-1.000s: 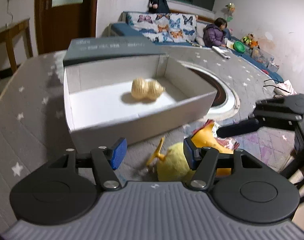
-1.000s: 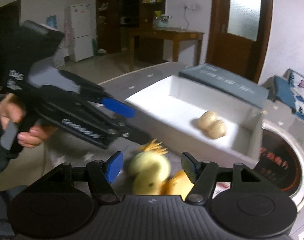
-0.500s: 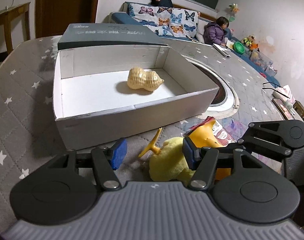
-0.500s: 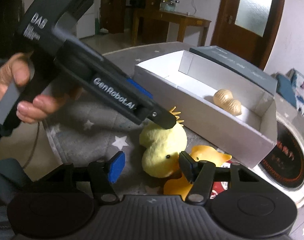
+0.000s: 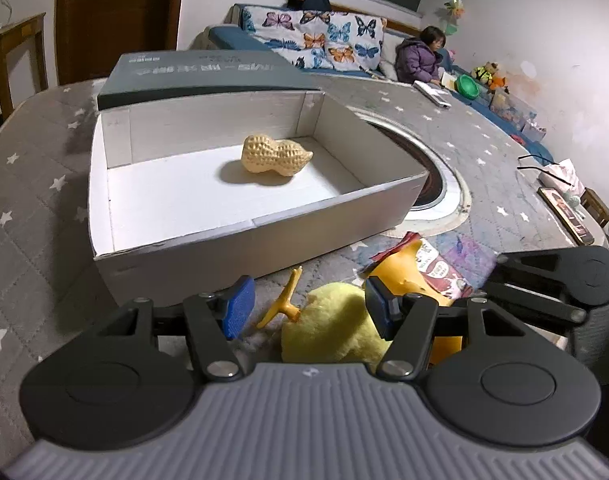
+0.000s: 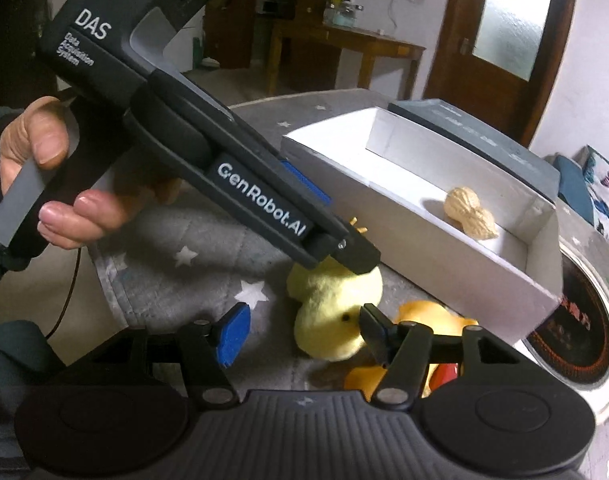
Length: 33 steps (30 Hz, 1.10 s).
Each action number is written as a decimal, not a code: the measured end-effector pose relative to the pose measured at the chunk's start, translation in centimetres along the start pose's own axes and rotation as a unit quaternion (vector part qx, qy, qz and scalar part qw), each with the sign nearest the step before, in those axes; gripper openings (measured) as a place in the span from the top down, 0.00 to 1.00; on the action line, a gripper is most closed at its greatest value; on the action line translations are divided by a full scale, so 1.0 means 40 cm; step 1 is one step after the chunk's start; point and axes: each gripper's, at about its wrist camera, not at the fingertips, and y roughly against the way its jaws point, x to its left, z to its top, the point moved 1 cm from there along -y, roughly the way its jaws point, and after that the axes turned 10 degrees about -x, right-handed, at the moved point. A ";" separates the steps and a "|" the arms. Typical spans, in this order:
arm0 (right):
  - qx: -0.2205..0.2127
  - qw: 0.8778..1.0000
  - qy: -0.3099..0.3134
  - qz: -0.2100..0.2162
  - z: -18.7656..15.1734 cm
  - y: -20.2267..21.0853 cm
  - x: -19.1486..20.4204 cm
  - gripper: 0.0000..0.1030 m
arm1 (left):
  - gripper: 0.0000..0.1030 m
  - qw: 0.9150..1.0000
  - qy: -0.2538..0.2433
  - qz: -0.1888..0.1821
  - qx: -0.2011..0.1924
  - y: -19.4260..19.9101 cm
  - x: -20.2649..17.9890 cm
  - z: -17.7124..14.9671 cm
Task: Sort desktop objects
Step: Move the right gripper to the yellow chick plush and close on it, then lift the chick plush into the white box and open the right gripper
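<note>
A yellow plush duck (image 5: 332, 332) lies on the grey starred tablecloth in front of a white open box (image 5: 232, 236); it also shows in the right wrist view (image 6: 332, 312). My left gripper (image 5: 306, 312) is open and sits over the duck, jaws on either side. My right gripper (image 6: 300, 334) is open and close to the duck's head. A peanut-shaped toy (image 5: 274, 156) lies inside the box. An orange rubber toy (image 6: 428, 320) and a snack packet (image 5: 436, 268) lie beside the duck.
The box's grey lid (image 5: 200, 76) lies behind the box. A round inset burner (image 5: 436, 184) is in the table to the right. A phone (image 5: 564, 212) and tissues (image 5: 560, 176) lie at the far right edge. A child (image 5: 418, 56) sits on a sofa behind.
Both grippers have closed in on the duck. The left gripper came lower over it and the right gripper came up close beside its head. Both stay open.
</note>
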 end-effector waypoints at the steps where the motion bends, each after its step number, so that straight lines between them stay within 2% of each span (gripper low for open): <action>1: 0.002 1.000 -0.003 -0.003 -0.003 0.003 -0.001 0.40 | 0.41 1.000 0.004 -0.002 0.003 -0.006 0.003 0.000; 6: 0.017 1.000 -0.011 -0.009 -0.020 -0.001 0.000 0.40 | 0.43 1.000 0.025 -0.009 0.011 -0.023 0.015 -0.001; 11: 0.032 0.999 -0.006 -0.022 -0.028 -0.004 -0.005 0.40 | 0.45 1.000 0.021 -0.009 0.010 0.002 0.014 -0.009; 15: 0.033 0.999 -0.018 -0.013 -0.025 -0.017 -0.007 0.41 | 0.45 1.000 0.025 -0.012 0.013 0.000 0.015 -0.008; 16: 0.031 0.999 -0.022 -0.010 -0.024 -0.023 -0.007 0.45 | 0.45 0.999 0.026 -0.013 0.015 -0.004 0.016 -0.007; 19: 0.027 0.999 -0.029 -0.015 -0.022 -0.039 -0.007 0.47 | 0.45 0.999 0.030 -0.016 0.018 -0.014 0.023 -0.003; 23: 0.025 0.998 -0.050 -0.018 -0.025 -0.048 -0.024 0.57 | 0.45 0.999 0.040 -0.022 0.020 -0.020 0.034 -0.001; 25: 0.021 0.998 -0.052 -0.021 -0.025 -0.049 -0.025 0.59 | 0.45 0.998 0.046 -0.024 0.019 -0.020 0.039 -0.001; 29: 0.017 0.998 -0.046 -0.028 -0.025 -0.048 -0.014 0.60 | 0.43 0.998 0.060 -0.024 0.020 -0.024 0.050 -0.005; 31: 0.017 0.998 -0.045 -0.029 -0.024 -0.048 -0.012 0.60 | 0.34 0.998 0.065 -0.019 0.021 -0.029 0.054 -0.008; 33: 0.018 0.998 -0.048 -0.029 -0.024 -0.049 -0.015 0.60 | 0.34 0.998 0.063 -0.023 0.019 -0.031 0.054 -0.010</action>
